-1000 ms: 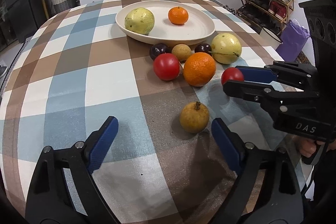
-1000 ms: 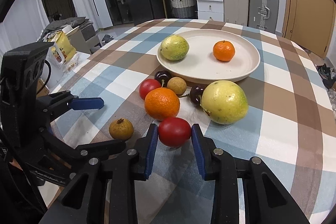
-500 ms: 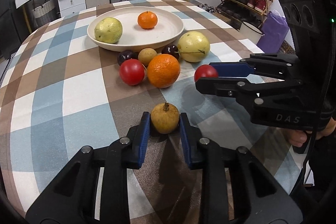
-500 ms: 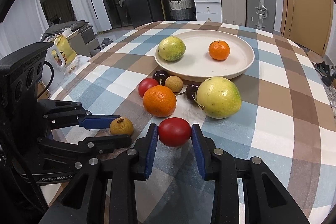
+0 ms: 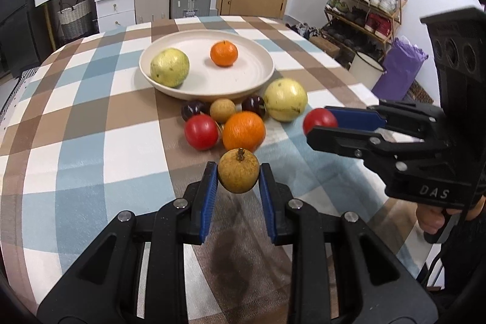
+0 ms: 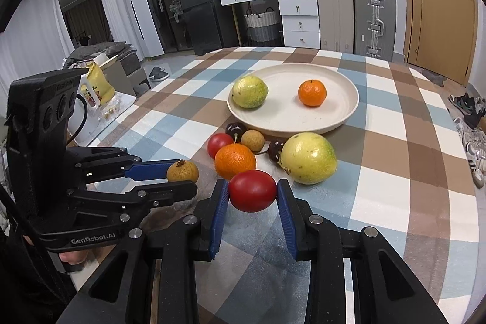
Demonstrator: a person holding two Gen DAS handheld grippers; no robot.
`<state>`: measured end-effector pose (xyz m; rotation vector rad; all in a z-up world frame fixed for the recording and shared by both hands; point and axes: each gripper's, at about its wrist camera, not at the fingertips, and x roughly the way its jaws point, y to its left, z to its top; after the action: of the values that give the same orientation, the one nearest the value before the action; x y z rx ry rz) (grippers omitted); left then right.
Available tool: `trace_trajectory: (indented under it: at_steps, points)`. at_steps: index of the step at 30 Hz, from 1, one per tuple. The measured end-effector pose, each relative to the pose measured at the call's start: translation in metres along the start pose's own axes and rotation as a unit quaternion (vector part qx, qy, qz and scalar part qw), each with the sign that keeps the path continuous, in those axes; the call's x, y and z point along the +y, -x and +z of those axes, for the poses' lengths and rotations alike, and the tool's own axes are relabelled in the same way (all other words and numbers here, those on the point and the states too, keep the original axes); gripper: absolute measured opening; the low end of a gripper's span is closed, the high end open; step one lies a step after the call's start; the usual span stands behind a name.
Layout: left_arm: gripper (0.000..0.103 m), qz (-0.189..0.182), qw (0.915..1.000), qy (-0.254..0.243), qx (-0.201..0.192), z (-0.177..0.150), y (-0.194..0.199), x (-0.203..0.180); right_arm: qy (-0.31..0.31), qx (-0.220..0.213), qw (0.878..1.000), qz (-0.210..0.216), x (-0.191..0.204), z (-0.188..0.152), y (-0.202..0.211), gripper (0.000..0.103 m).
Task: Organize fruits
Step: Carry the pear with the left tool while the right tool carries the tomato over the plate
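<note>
My left gripper [image 5: 238, 179] is shut on a brown-yellow round fruit [image 5: 239, 171] and holds it above the checked tablecloth; that fruit also shows in the right wrist view [image 6: 183, 171]. My right gripper [image 6: 252, 192] is shut on a red tomato [image 6: 252, 191], also lifted; it shows in the left wrist view [image 5: 319, 120]. A cream plate [image 5: 243, 81] holds a green-yellow fruit [image 5: 169, 67] and a small orange [image 5: 224, 53]. In front of the plate lie a big orange [image 5: 244, 131], a red tomato [image 5: 201, 132], a pale green fruit [image 5: 285, 104], a small brown fruit and two dark plums.
The round table [image 5: 91, 117] has a blue, brown and white checked cloth. A shoe rack [image 5: 364, 8], a purple bag and a white bucket stand beyond its right edge. Drawers and suitcases [image 6: 373, 20] stand behind it.
My left gripper closed on the brown-yellow fruit and lifted it off the cloth. My right gripper kept its hold on the red tomato and rose with it.
</note>
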<state>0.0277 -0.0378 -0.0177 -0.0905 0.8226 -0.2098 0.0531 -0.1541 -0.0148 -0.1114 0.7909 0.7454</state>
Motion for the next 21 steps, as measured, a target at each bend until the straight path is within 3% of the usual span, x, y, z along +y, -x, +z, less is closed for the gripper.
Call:
trace_trajectory:
  at_steps: [21]
  points:
    - [0.025, 0.029, 0.9977, 0.033, -0.052, 0.068, 0.013, 0.017, -0.024, -0.072, 0.997, 0.001, -0.025, 0.062, 0.038, 0.033]
